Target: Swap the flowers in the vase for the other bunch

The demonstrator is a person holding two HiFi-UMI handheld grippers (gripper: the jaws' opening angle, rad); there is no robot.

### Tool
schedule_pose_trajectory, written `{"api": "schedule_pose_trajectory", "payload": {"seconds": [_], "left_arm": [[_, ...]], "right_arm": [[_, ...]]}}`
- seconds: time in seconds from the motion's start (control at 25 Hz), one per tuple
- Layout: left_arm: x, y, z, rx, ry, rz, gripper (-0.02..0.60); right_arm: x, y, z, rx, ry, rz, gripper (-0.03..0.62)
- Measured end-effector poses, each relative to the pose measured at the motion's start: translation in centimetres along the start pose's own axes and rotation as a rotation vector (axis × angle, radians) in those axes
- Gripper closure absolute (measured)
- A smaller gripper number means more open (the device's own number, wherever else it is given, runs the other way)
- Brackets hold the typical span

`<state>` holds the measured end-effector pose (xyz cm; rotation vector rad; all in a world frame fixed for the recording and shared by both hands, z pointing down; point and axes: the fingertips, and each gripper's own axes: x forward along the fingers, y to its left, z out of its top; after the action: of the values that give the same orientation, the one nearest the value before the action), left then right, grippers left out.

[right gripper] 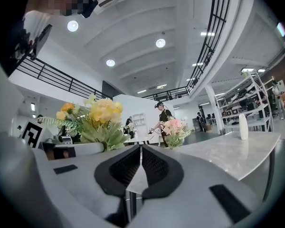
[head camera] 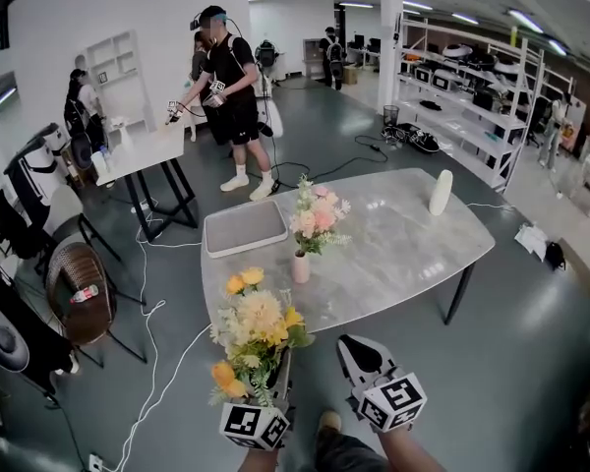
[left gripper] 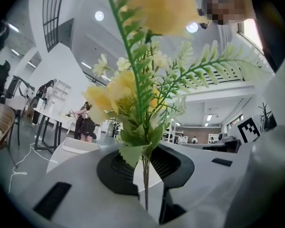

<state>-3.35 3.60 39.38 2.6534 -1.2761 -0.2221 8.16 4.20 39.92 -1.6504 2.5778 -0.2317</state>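
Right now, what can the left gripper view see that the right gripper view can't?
Only the left gripper view: stems of the yellow bunch pinched in the jaws of the left hand-held gripper, and a wicker chair at the edge.
Only the right gripper view: the pink flowers on the table, a white bottle, and the right hand-held gripper shut on nothing.
Both: the yellow blooms and a person in black far off.
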Motion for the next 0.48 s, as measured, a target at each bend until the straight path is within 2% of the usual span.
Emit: {"api": "schedule_pose_trajectory", "payload": {"seconds": [0.48], "left_arm": [[-8.1, -3.9, -1.2, -0.027, -0.008, 0.001, 0.503]], "right_arm": [[-6.5, 3.7, 0.0, -0.017, 0.002, -0.001, 0.563]]}}
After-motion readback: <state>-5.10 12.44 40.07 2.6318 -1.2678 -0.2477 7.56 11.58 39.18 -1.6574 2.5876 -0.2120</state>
